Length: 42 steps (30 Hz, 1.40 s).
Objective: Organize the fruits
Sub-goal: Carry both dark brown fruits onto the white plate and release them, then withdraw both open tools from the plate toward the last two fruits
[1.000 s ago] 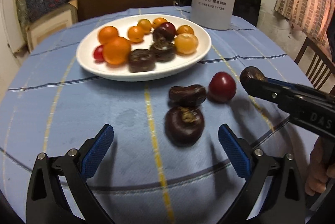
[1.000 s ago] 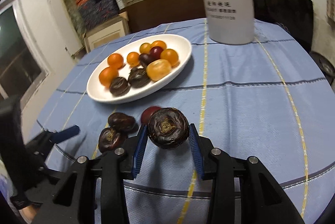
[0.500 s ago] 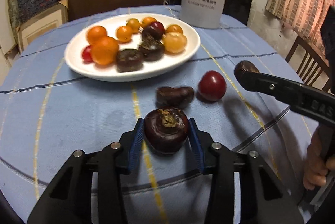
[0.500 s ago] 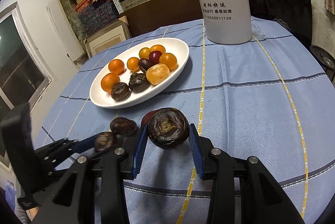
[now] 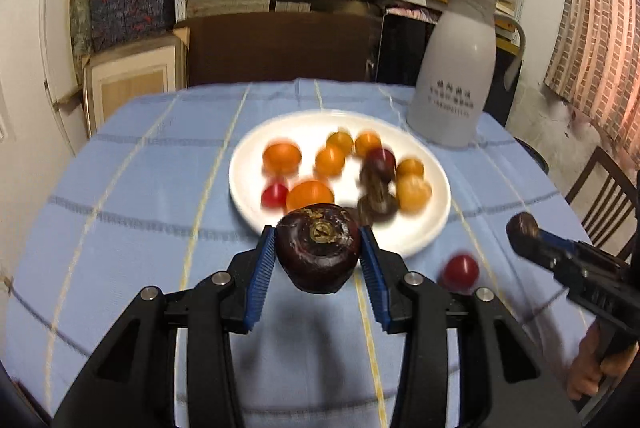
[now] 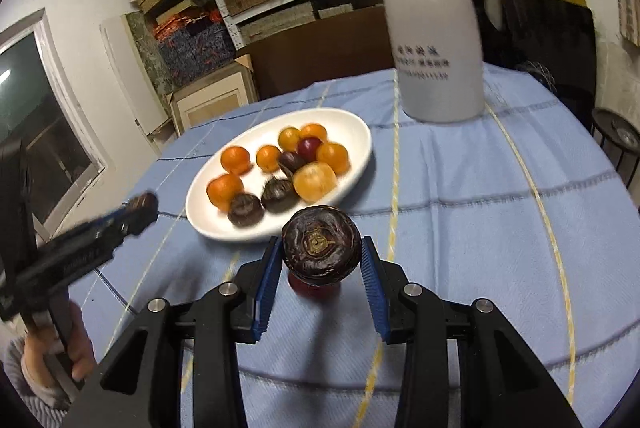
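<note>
Above the blue tablecloth, each gripper's fingers clench one dark fruit: left gripper, right gripper.

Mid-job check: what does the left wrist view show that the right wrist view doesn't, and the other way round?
Left wrist only: a wooden chair beside the table, and a small red fruit on the plate. Right wrist only: a window. Both: the white plate, the white jug, the left gripper, jaws just closed on a dark fruit, and the right gripper shut on another dark fruit.
</note>
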Motion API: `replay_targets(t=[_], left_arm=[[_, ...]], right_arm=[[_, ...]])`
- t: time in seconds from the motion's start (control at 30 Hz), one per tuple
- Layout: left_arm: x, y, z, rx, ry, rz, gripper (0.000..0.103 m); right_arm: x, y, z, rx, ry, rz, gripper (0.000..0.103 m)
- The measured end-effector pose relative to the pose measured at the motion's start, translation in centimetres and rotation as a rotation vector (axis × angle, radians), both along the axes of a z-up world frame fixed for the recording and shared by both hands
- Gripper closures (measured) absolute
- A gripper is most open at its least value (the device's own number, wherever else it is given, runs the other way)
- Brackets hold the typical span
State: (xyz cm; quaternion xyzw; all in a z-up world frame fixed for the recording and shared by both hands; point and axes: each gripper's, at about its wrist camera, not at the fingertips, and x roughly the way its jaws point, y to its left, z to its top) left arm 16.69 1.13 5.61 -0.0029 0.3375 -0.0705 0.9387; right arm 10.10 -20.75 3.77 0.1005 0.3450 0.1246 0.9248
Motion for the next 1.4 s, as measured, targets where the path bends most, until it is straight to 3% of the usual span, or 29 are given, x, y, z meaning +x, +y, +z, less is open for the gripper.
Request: replay_targets(t=[0.2,0.43,0.63,0.7,0.77,0.83,1.13,1.2,1.4], left_arm=[[5.1,-0.7,0.5,-0.029,-0.001,-0.015,0.062],[10.5,-1.9,-2.6,-0.010,0.044,-0.029,0.062],[12.4,-2.7,-4.5,0.018,0.071,-0.043,0.061],[12.4,-2.9,-4.6,0.038,0.066,-0.043,0.056],[12.1,-2.9,-4.5,0.041,0.053,-0.034,0.038],[12.0,-2.6,-4.3,0.036,0.037,-0.019,0.034],[9.7,-0.4,-2.2,-0.007,0.011,0.047,0.031],[8.3,-0.2,-1.7,-0.007,-0.005,0.053,0.030],[2.1,-0.7,-1.5,0.045,-0.058,0.080,0.020]], right_arm=[[4.9,2.7,2.8,-0.011,-0.053,0.021,0.063],[10.5,3.6,1.5,0.024,-0.020,0.006,0.063],[12.8,4.1,-0.5,0.012,0.018,0.021,0.063],[13.2,4.4,-1.0,0.000,0.038,0.038,0.061],[13.2,4.2,-1.2,0.007,0.038,0.031,0.056],[12.9,3.9,-0.8,0.019,0.024,0.018,0.055],[10.4,2.4,2.8,0.063,-0.042,-0.007,0.052],[8.8,2.2,3.8,0.062,-0.068,-0.011,0.044],[3.8,2.5,4.2,0.009,-0.107,0.011,0.040]])
